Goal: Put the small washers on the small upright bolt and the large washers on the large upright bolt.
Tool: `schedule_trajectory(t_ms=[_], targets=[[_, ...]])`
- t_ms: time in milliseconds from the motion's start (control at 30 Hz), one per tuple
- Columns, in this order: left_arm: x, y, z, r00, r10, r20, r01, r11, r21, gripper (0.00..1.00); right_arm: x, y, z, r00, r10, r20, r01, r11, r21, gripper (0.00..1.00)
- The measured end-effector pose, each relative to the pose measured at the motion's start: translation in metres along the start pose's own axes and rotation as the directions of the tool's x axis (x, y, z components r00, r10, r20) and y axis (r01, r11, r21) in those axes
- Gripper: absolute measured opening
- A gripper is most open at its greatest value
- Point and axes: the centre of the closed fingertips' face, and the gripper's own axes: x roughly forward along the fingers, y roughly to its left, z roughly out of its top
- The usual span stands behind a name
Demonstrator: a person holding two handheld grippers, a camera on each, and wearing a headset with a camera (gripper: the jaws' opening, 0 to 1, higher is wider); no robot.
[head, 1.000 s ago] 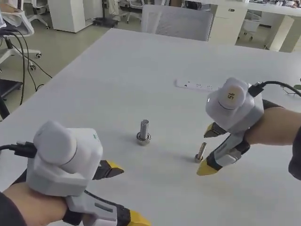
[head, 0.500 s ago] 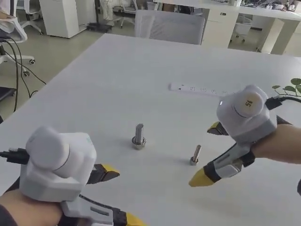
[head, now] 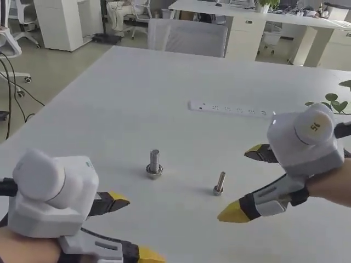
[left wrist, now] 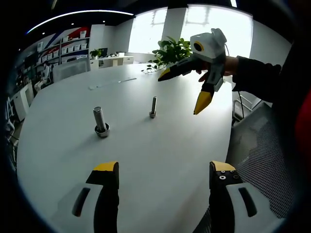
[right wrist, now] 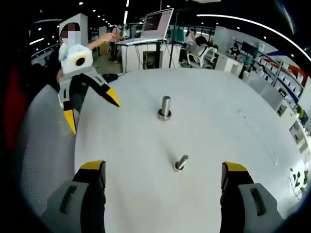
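Closest in is the left gripper (head: 133, 227), down at the near edge of the table, jaws wide apart with nothing between them. A bit further in, the large bolt (head: 154, 162) stands upright on the bare tabletop. Off to its right, well apart from it, is the small bolt (head: 219, 183). Each one has a wider collar (head: 154, 172) at its foot, but it's too small for me to tell bolt head from washers stacked there. The right gripper (head: 241, 182) hangs just right of the small bolt, not touching it, jaws spread and empty as well.

My read: the loading looks about finished, so this is a check-and-clear moment. Neither bolt seems fixed to anything, they look free-standing. The thing to watch is the lower yellow tip of the right gripper, which is near the small bolt. I'd lift up and away rather than sweep sideways, since a nudge would likely tip that skinny one over. If a washer is left to go on, come straight down over the thread and let go low.

The surface is a big plain white table (head: 164, 87), smooth, so anything dropped would probably roll or skid. Further back a white power strip (head: 230, 108) lies flat, then there's a grey chair (head: 187, 37) at the far edge and a plant (head: 333, 101) off right. Beyond that it's an open office with desks, white cabinets (head: 52, 22) and cables (head: 16, 93) on the floor
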Motion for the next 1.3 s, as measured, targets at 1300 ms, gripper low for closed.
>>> schedule_trajectory(t_ms=[1300], targets=[[-0.033,0.007,-0.004,0.9936,0.071,0.087,-0.065,0.995,-0.073,0.83,-0.017,0.054,-0.026,0.9781,-0.141,0.153,0.107,0.971,0.212,1.0]])
